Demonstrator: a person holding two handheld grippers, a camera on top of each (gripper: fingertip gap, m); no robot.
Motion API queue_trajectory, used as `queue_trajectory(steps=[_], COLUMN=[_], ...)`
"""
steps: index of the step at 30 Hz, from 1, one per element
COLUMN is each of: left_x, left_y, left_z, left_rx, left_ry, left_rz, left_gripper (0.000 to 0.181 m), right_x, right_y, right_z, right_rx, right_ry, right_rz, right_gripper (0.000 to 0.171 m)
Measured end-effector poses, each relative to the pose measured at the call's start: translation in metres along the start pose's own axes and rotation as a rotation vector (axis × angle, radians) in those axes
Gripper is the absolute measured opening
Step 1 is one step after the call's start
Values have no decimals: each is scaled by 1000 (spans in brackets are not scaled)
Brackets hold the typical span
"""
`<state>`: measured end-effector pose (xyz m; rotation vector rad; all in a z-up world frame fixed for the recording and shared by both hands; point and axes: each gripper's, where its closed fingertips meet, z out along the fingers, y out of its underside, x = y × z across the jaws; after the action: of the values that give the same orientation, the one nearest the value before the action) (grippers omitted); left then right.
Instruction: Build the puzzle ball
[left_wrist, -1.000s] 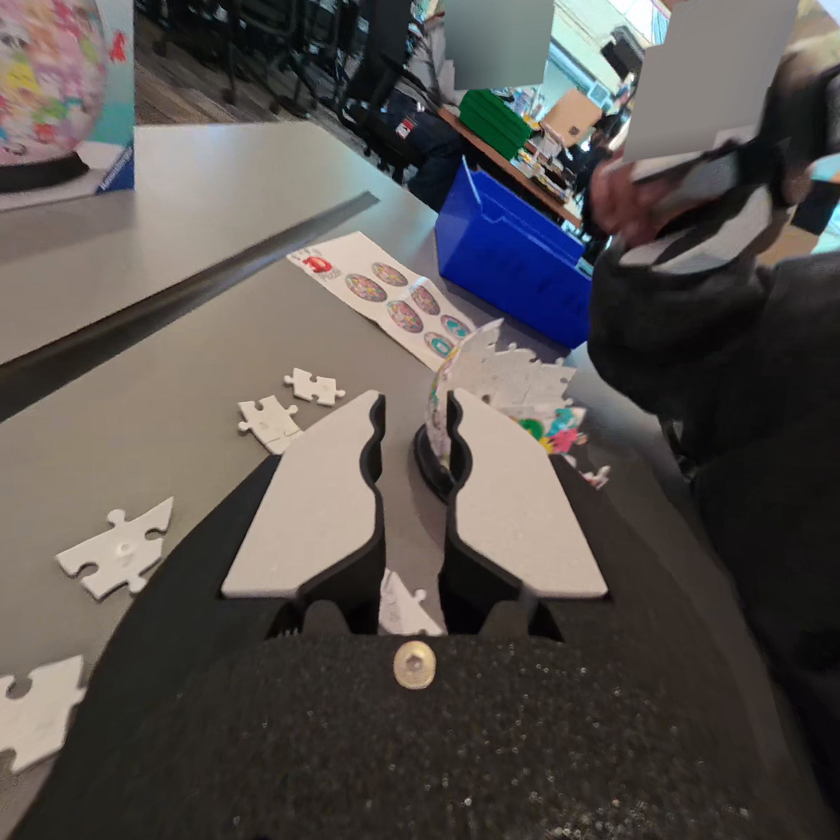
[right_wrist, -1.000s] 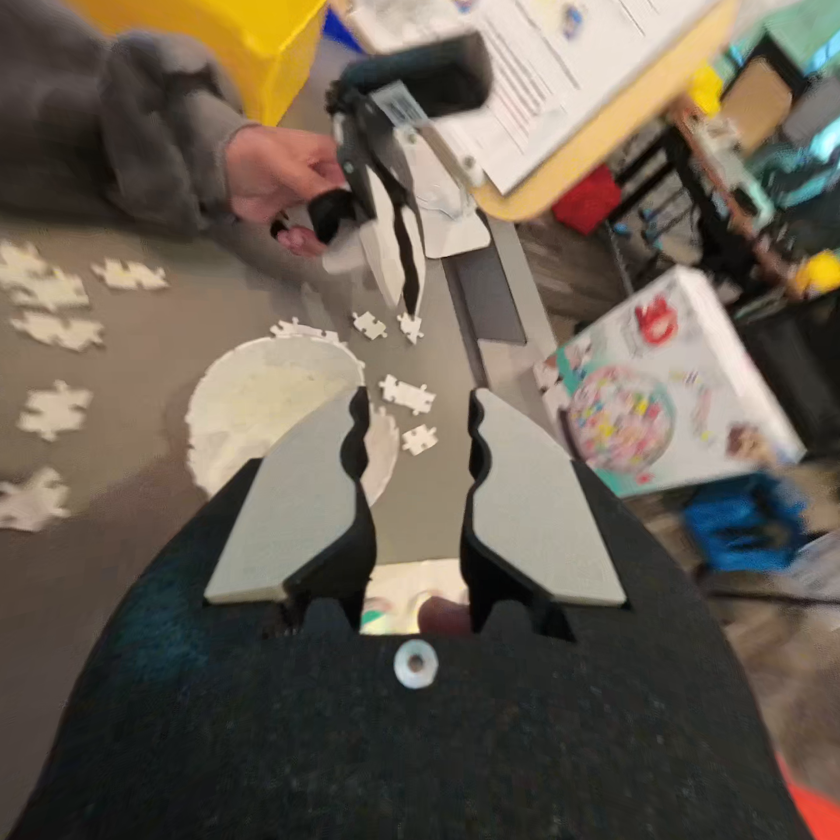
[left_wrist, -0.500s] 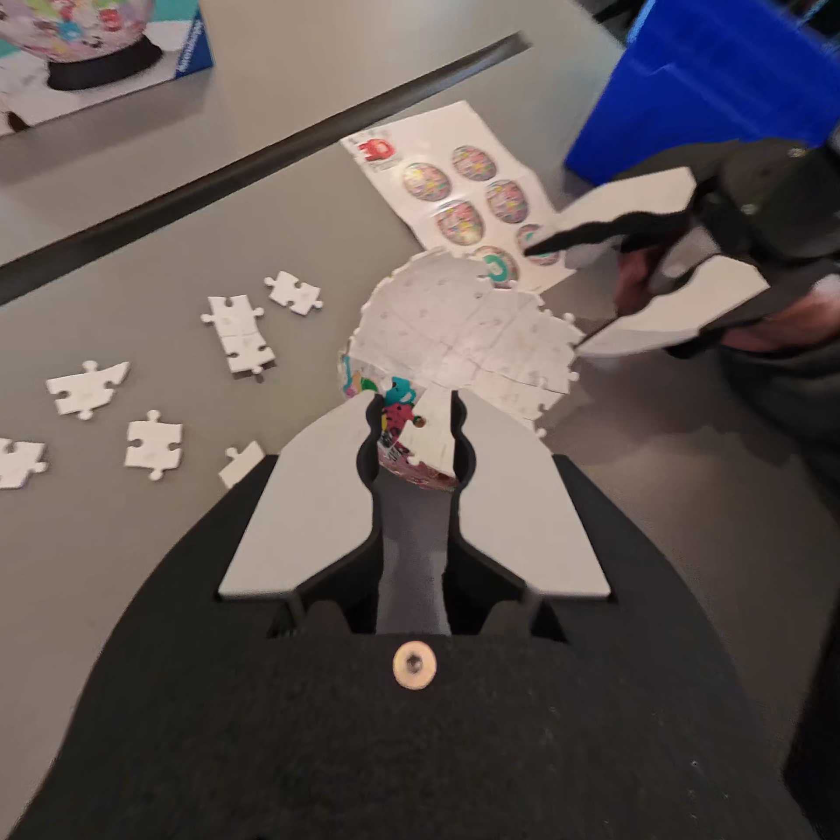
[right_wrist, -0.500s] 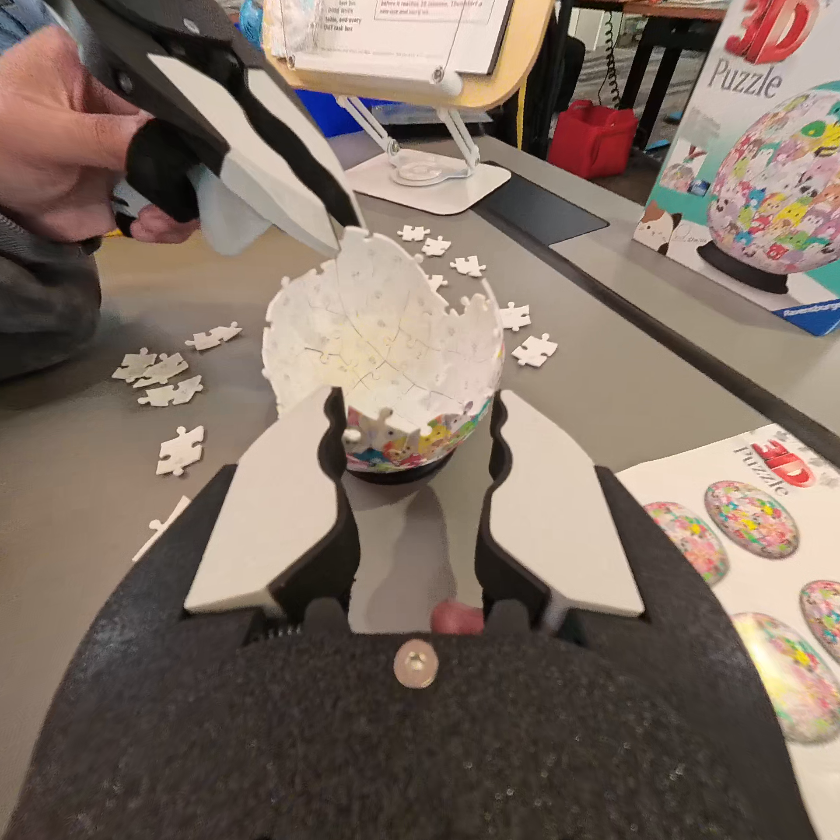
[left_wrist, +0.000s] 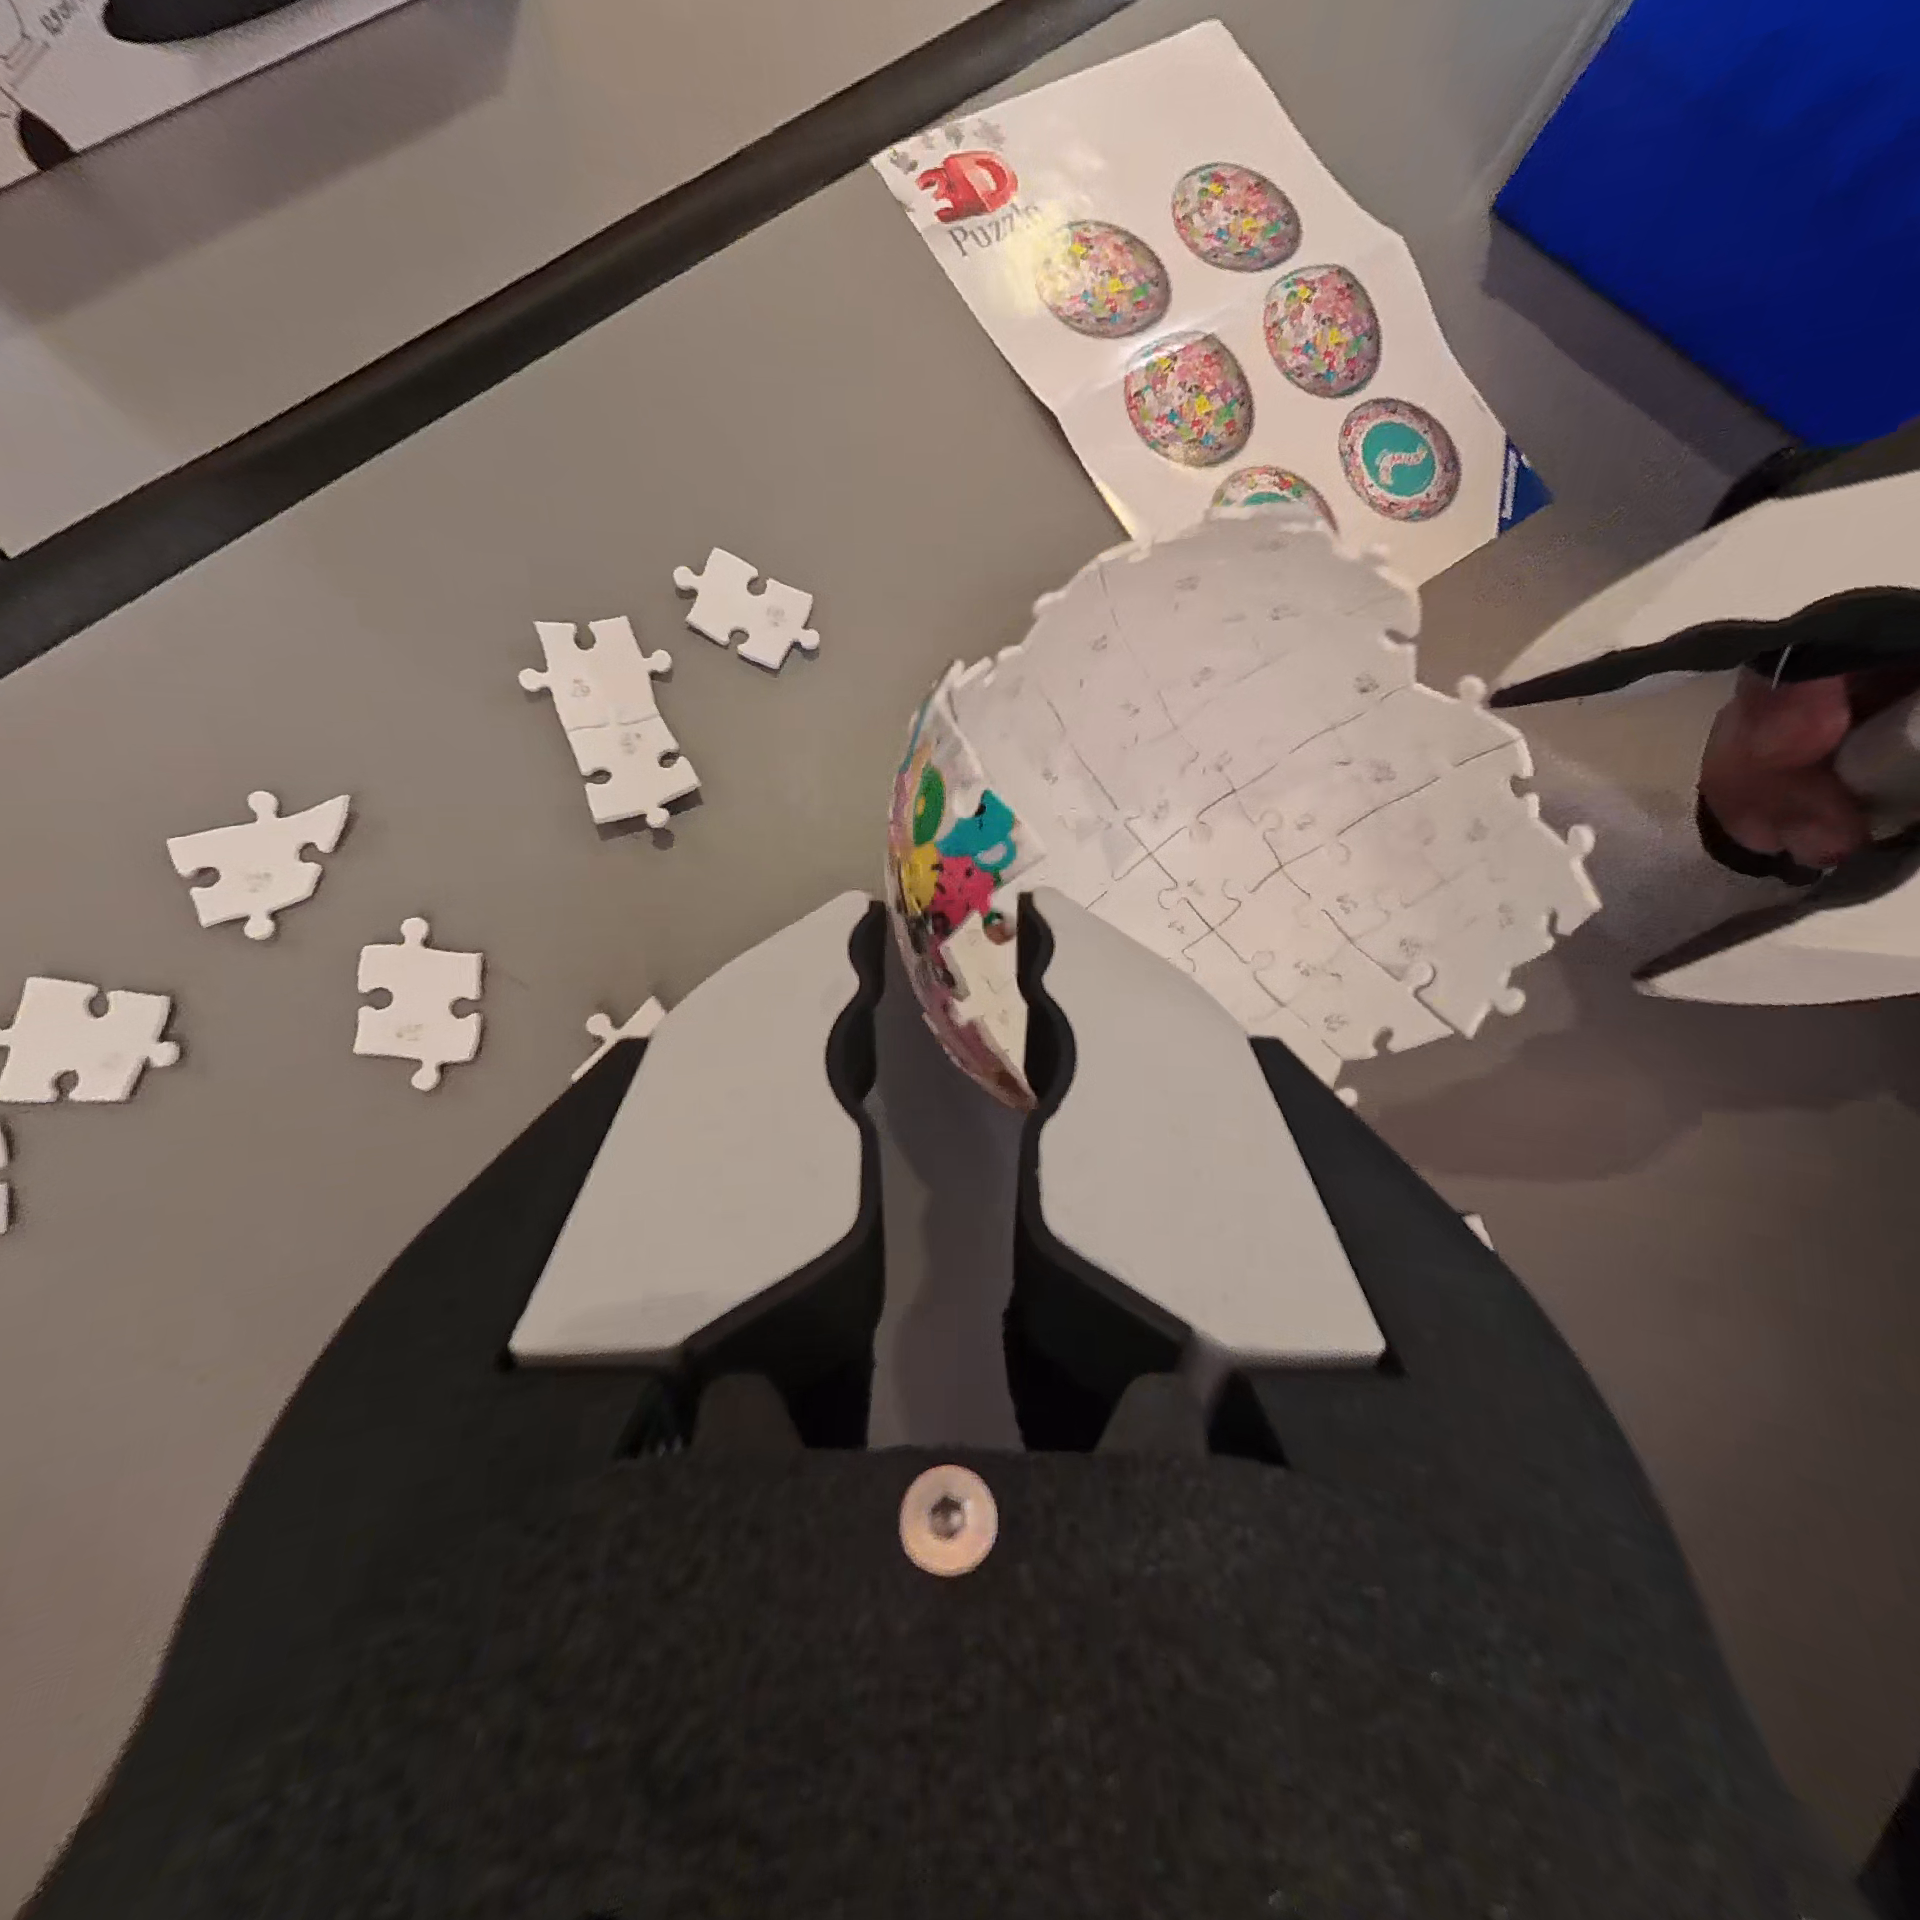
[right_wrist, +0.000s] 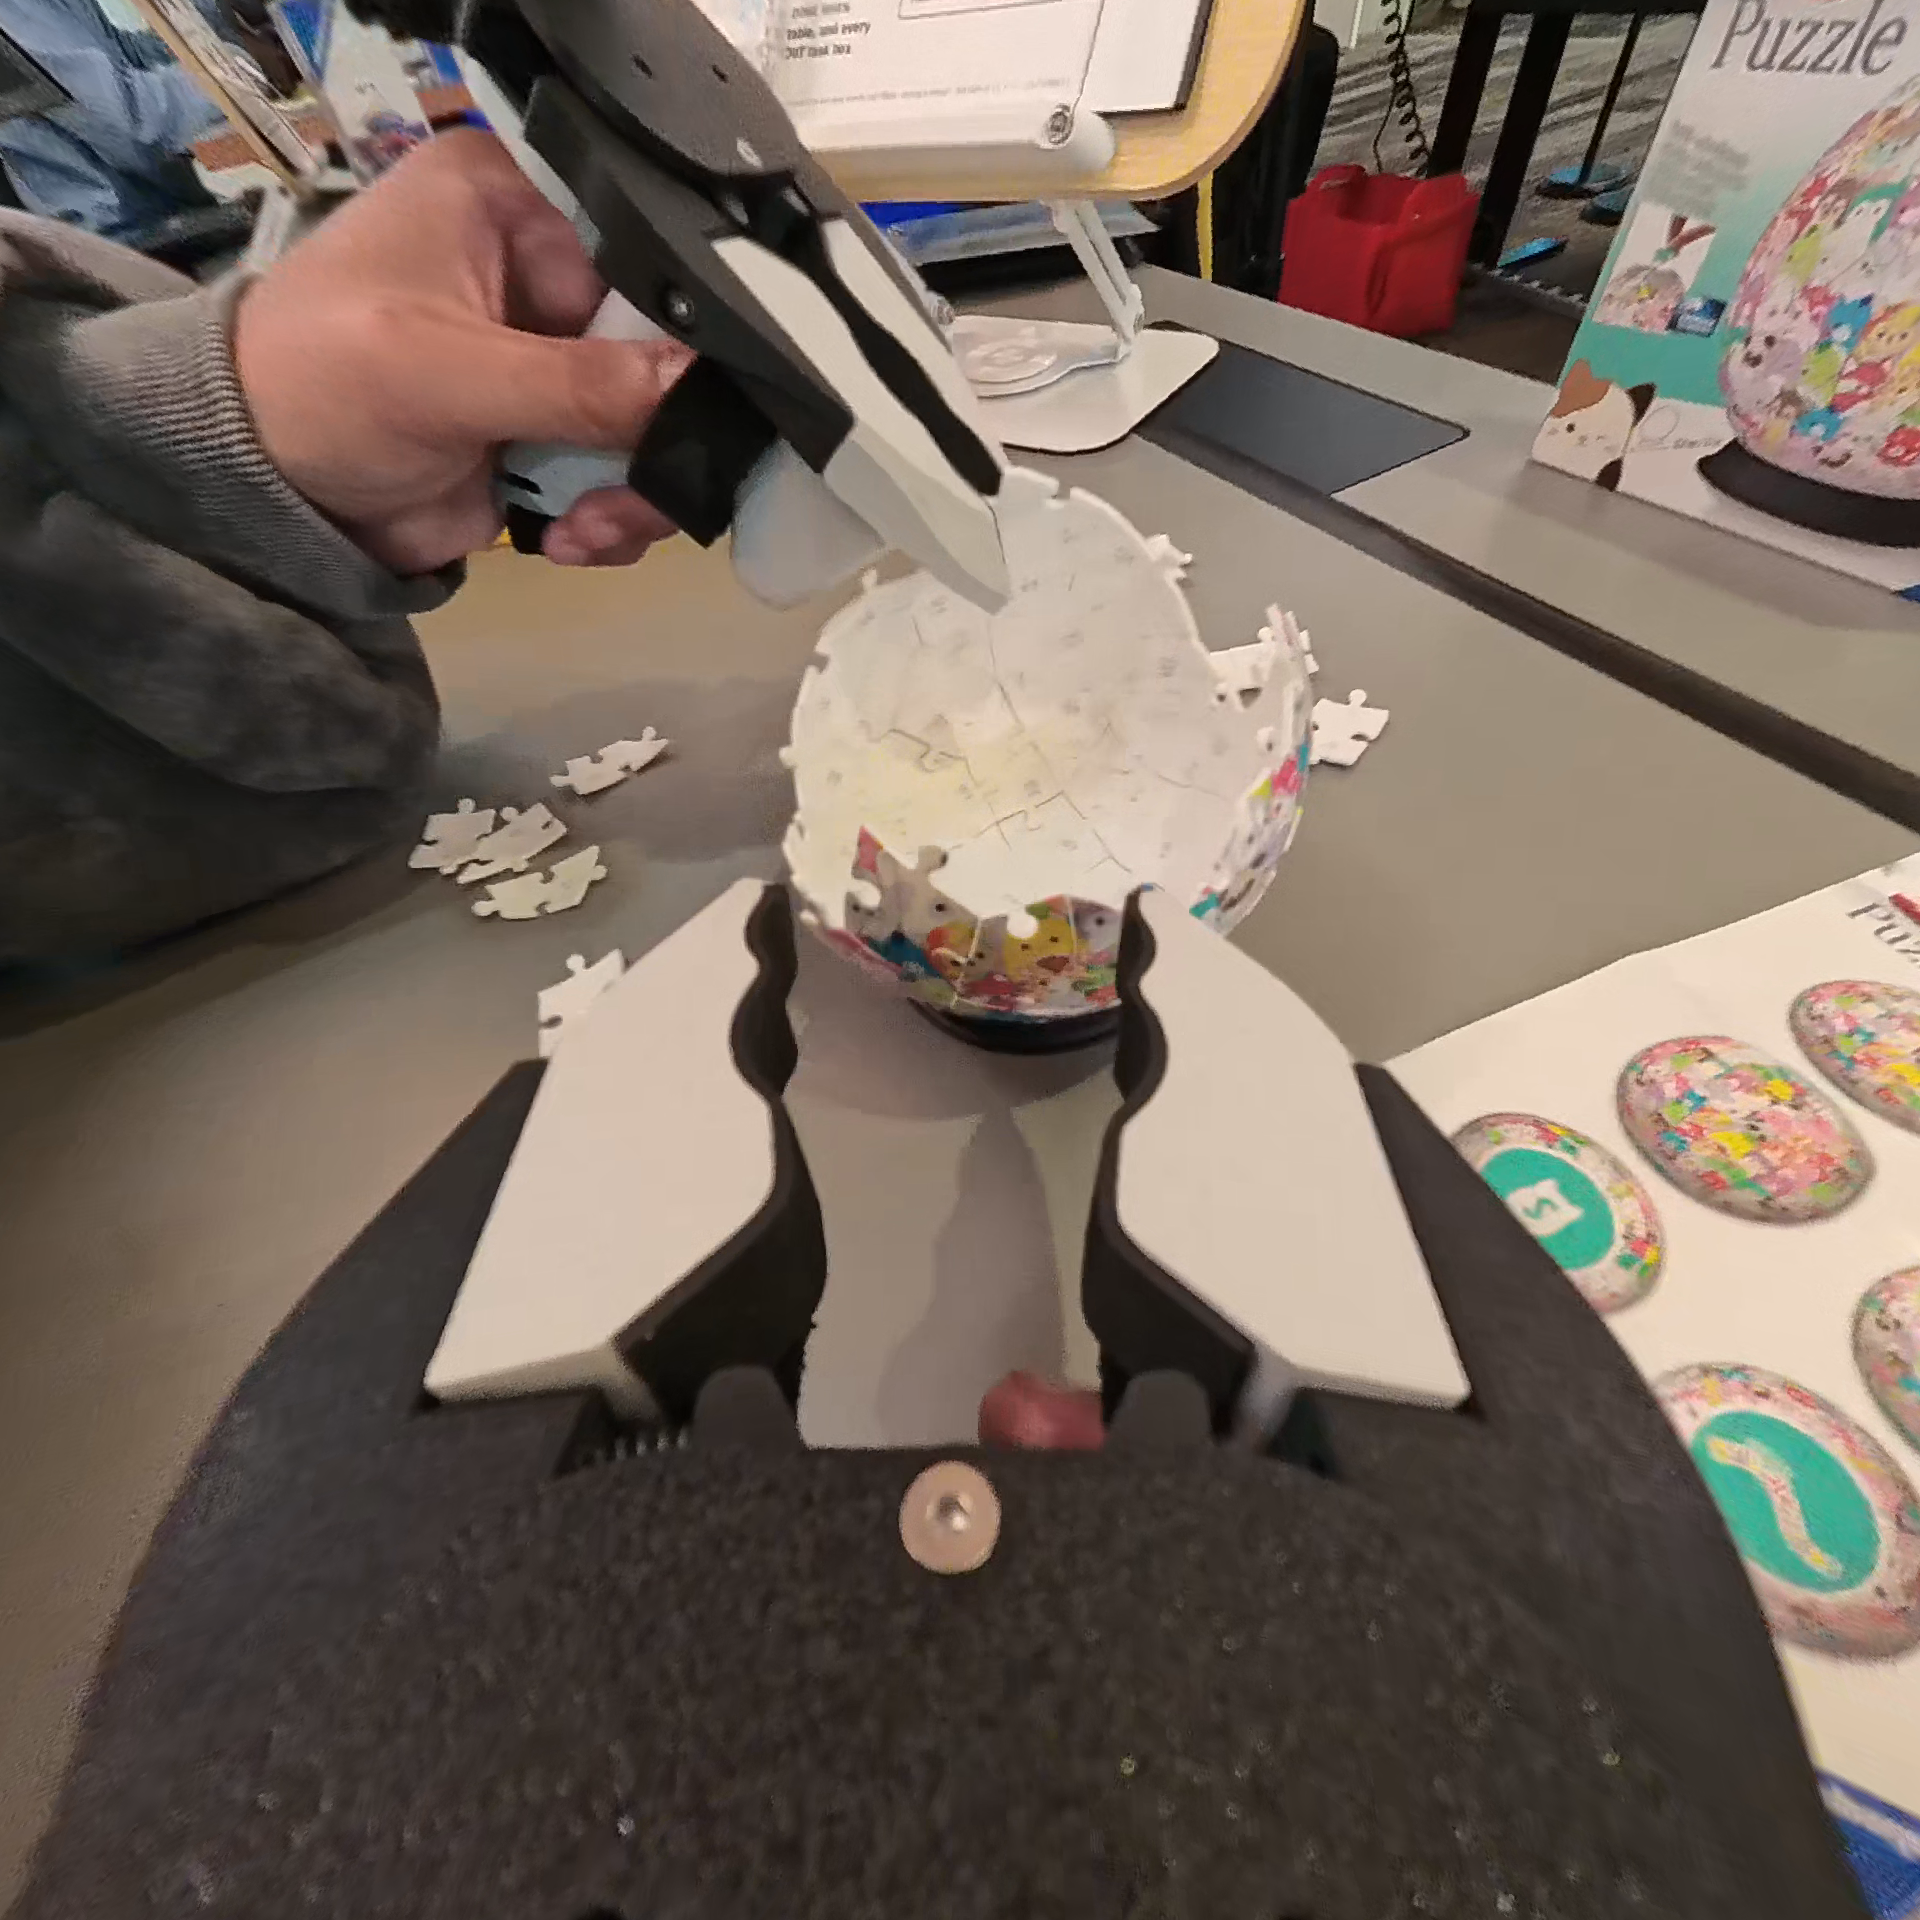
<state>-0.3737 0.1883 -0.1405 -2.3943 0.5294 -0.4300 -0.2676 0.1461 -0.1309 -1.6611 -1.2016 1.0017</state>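
The half-built puzzle ball (right_wrist: 1023, 769) sits as an open shell on a dark round stand (right_wrist: 1023, 1029) on the grey bench (left_wrist: 727, 436), its white inner face turned up and its coloured outer face showing low on the near side.

The left tool (left_wrist: 951, 914) has its fingers set a narrow gap apart, and the near left rim of the shell lies in that gap, with a white piece (left_wrist: 987, 1003) between the tips. In the right wrist view this same tool (right_wrist: 992, 540) comes down from the upper left, held in a hand (right_wrist: 416, 353), its fingers nearly pressed together at the far rim of the shell; whether the pads actually pinch the rim I cannot tell.

The right tool (right_wrist: 961, 904) is spread wide and holds nothing. Its tips stand just near of the ball, one at each side of the lower coloured part, and I cannot tell whether they touch it. In the left wrist view it (left_wrist: 1558, 831) shows at the right edge, fingers apart, the upper tip just beside the shell's right rim.

Loose white pieces (left_wrist: 613, 717) lie face down on the bench left of the ball. An instruction sheet (left_wrist: 1226, 312) lies flat beyond the ball in the left view, a blue bin (left_wrist: 1745, 208) past it. The puzzle box (right_wrist: 1766, 291) stands far right in the right view.
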Motion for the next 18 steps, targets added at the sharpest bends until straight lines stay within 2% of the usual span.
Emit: queue_trajectory(steps=[3, 6, 8, 10, 12, 15, 18], left_x=[7, 20, 21, 12, -4, -35, -50], left_y=[-6, -22, -33, -38, -36, -27, -23], left_z=[-4, -23, -37, -44, -42, -27, -19], left_rx=[26, 116, 178, 215, 248, 321, 431], left_ry=[61, 216, 329, 424, 466, 454, 496], left_rz=[33, 56, 40, 9, -17, -81, -155], left_gripper=[25, 27, 27, 27, 27, 27, 27], right_x=[15, 37, 48, 50, 53, 67, 72], right_y=[-14, -54, -84, -96, -89, -59, -36], right_z=[-18, -37, -38, -22, 8, 56, 78], right_rx=[16, 32, -3, -134, -316, -555, -772], right_ry=[71, 68, 2, -117, -230, -329, -445], right_rz=[-102, -200, -246, -315, -436, -624, -618], right_gripper=[61, 51, 42, 42, 49, 47, 41])
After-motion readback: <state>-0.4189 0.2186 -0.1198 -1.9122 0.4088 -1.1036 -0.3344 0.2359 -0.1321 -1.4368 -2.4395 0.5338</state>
